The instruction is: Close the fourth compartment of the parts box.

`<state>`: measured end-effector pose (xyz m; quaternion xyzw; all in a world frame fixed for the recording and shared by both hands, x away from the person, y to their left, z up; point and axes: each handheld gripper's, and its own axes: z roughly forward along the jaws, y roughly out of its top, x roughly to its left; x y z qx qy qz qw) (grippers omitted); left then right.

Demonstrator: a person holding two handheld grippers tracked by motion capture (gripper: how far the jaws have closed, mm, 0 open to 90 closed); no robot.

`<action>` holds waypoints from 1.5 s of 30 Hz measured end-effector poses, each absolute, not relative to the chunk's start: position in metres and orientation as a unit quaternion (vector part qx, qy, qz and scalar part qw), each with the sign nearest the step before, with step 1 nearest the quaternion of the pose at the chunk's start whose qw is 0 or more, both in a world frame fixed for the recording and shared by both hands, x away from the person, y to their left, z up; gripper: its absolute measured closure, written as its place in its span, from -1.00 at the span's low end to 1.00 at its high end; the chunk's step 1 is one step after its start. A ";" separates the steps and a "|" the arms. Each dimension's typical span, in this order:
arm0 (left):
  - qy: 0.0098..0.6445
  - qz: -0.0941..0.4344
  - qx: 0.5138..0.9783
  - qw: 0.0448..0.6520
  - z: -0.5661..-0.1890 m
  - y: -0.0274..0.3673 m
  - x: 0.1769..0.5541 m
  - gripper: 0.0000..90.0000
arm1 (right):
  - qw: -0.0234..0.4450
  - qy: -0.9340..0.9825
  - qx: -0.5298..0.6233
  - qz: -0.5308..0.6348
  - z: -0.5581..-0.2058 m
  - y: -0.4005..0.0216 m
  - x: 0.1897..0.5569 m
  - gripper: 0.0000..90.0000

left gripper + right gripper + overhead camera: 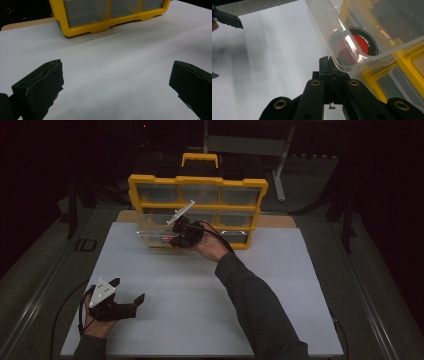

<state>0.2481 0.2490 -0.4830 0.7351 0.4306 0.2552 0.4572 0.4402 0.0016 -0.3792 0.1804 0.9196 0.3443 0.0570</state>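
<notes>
A yellow organizer (197, 182) with clear drawers stands upright at the back of the white mat (200, 315). One clear drawer (152, 232) is pulled partway out of its lower left. My right gripper (175, 239) is at that drawer's front. In the right gripper view the jaws (331, 66) are pressed together on the drawer's front wall (324, 27). A round black disc with a red centre (359, 43) lies inside the drawer. My left gripper (130, 289) rests on the mat at the near left. Its jaws stand wide apart (116, 75) with nothing between them.
The organizer's yellow base (100, 26) shows ahead of the left gripper across bare mat. Dark floor and a grey stand (280, 165) lie behind the organizer. The mat's near edge (200, 354) runs close to the person's sleeve (260, 310).
</notes>
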 end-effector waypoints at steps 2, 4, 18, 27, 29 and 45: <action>0.431 0.255 0.735 0.457 -0.483 0.249 0.248 -1.00 | 0.052 0.919 0.180 0.346 -0.380 0.003 0.441 0.98; 0.431 0.256 0.735 0.457 -0.483 0.249 0.248 -1.00 | 0.050 0.919 0.179 0.349 -0.380 0.004 0.442 0.98; 0.431 0.256 0.735 0.457 -0.483 0.249 0.248 -1.00 | 0.048 0.914 0.187 0.357 -0.377 0.005 0.445 0.98; 0.432 0.256 0.735 0.456 -0.483 0.249 0.248 -1.00 | 0.059 0.912 0.189 0.359 -0.377 0.007 0.446 0.98; 0.432 0.256 0.735 0.456 -0.483 0.249 0.248 -1.00 | 0.060 0.911 0.191 0.360 -0.377 0.007 0.446 0.98; 0.432 0.257 0.734 0.457 -0.483 0.250 0.248 -1.00 | 0.071 0.907 0.203 0.362 -0.377 0.006 0.452 0.99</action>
